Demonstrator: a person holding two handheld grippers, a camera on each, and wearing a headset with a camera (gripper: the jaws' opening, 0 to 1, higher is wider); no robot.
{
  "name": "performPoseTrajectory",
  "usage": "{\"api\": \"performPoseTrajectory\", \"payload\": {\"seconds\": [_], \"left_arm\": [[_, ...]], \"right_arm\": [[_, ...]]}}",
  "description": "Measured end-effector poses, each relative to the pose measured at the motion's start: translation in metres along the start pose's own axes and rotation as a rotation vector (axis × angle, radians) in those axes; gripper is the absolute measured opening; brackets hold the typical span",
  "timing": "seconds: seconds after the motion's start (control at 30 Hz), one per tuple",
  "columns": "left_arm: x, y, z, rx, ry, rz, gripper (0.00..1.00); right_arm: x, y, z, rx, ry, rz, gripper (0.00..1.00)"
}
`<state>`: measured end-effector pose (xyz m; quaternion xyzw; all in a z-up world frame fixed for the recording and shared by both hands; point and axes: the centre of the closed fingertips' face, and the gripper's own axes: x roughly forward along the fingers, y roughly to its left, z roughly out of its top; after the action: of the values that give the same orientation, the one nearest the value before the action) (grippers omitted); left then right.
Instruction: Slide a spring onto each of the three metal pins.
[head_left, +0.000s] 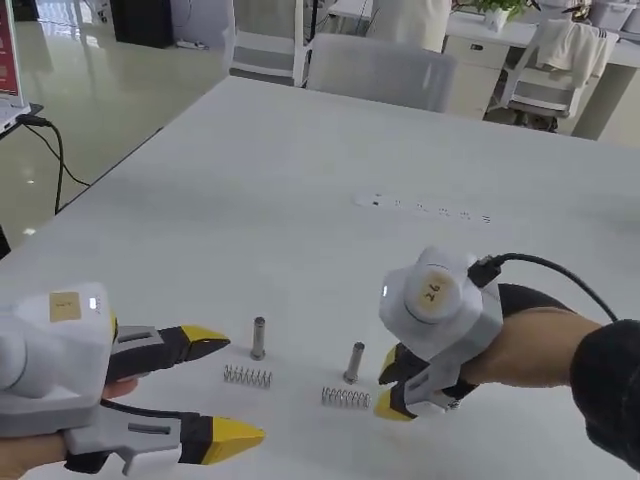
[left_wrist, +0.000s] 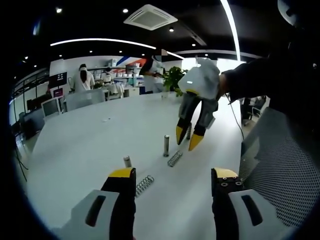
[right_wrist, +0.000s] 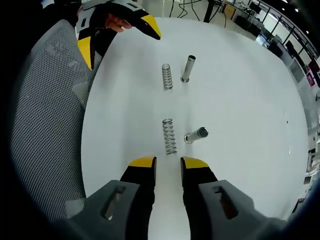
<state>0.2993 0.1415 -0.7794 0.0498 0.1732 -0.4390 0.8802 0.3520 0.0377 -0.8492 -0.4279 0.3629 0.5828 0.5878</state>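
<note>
Two short metal pins stand upright on the white table, one at the left (head_left: 259, 338) and one at the right (head_left: 355, 362). A loose spring lies flat in front of each, the left spring (head_left: 248, 376) and the right spring (head_left: 346, 397). My left gripper (head_left: 222, 388) is wide open just left of the left spring, with nothing between its yellow tips. My right gripper (head_left: 388, 385) is slightly open right of the right spring (right_wrist: 170, 136) and holds nothing. In the left gripper view a grey pin-like thing (left_wrist: 189, 132) shows between the right gripper's tips; what it is cannot be told.
The white table (head_left: 300, 200) stretches far ahead, with a small row of marks (head_left: 420, 208) in its middle. A mesh chair seat (right_wrist: 55, 125) lies near the table's front edge. Chairs and desks stand beyond the far edge.
</note>
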Motion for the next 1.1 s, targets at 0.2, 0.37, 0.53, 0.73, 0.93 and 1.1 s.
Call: {"api": "performPoseTrajectory", "payload": {"seconds": [0.2, 0.37, 0.53, 0.73, 0.93, 1.1], "left_arm": [[0.001, -0.001, -0.001, 0.000, 0.007, -0.007, 0.58], [0.002, -0.003, 0.000, 0.003, 0.009, -0.013, 0.57], [0.003, -0.004, 0.000, 0.008, 0.016, -0.020, 0.56], [0.005, -0.007, 0.000, 0.012, 0.025, -0.030, 0.55], [0.008, -0.012, 0.002, 0.025, 0.031, -0.048, 0.53], [0.014, -0.016, 0.004, 0.036, 0.036, -0.070, 0.52]], "right_arm": [[0.008, -0.002, 0.005, 0.006, -0.012, 0.002, 0.20], [0.017, -0.003, 0.006, 0.006, -0.006, 0.007, 0.19], [0.021, -0.003, 0.004, 0.004, 0.005, 0.006, 0.16], [0.021, -0.001, 0.003, 0.010, 0.006, 0.013, 0.14], [0.017, 0.004, 0.001, 0.039, 0.006, 0.023, 0.13], [0.002, 0.014, 0.006, 0.046, -0.003, 0.036, 0.13]]}}
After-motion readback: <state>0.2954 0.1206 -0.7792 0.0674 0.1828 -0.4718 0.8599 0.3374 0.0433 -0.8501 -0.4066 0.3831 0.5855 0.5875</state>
